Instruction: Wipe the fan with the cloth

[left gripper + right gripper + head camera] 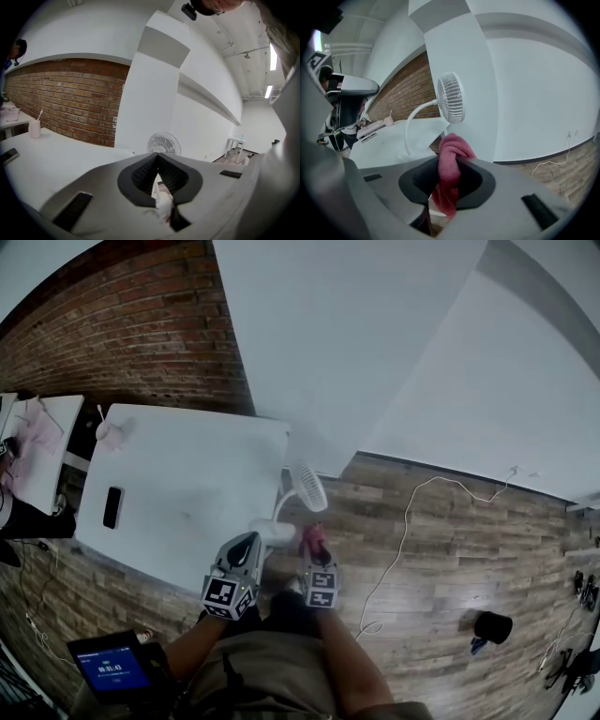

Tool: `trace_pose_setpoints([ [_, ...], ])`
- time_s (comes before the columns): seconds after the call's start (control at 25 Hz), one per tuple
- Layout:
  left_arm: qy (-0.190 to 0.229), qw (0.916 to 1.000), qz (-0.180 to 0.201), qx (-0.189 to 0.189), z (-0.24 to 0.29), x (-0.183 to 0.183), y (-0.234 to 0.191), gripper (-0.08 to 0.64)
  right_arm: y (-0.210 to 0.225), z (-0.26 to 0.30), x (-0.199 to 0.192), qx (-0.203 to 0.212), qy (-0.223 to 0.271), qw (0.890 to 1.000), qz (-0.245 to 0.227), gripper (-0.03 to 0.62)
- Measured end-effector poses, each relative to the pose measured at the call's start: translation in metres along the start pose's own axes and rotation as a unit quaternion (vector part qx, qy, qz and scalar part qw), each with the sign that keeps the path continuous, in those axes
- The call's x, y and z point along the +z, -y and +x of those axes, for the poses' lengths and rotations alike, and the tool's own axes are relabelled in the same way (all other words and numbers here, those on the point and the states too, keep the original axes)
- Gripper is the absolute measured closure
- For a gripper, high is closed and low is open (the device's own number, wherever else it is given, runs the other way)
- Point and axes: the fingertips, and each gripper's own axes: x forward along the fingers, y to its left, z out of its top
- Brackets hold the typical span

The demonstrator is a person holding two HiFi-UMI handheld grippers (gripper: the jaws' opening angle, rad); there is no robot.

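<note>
A small white fan (309, 487) on a curved neck stands at the right corner of the white table (187, 484), its round base (273, 531) by the table edge. My left gripper (249, 549) is shut at that base; a small white piece, seemingly the base's edge, sits pinched between its jaws (161, 199). The fan's head (164, 143) shows straight ahead of it. My right gripper (315, 547) is shut on a pink cloth (451, 157), which bunches above the jaws and hangs below them. It sits just below and right of the fan head (450, 97), apart from it.
A dark phone (112, 507) and a pink cup (111, 434) are on the table's left part. A white pillar (328, 343) and brick wall (141, 334) stand behind. On the wooden floor lie a white cable (405, 535) and a black object (493, 626).
</note>
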Motion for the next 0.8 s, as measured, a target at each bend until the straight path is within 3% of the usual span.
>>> trace_pose_setpoints([
  [0.16, 0.002, 0.9999, -0.008, 0.006, -0.001, -0.001, -0.001, 0.538, -0.025, -0.004, 0.027, 0.038, 0.044, 0.998, -0.002, 0.483],
  [0.32, 0.001, 1.0000, -0.008, 0.006, -0.001, -0.001, 0.000, 0.538, -0.056, 0.002, 0.038, 0.078, 0.055, 0.995, -0.010, 0.483],
  [0.8, -0.003, 0.9996, -0.003, 0.028, -0.008, -0.004, -0.017, 0.538, -0.061, 0.028, 0.009, 0.088, 0.008, 0.996, 0.000, 0.483],
])
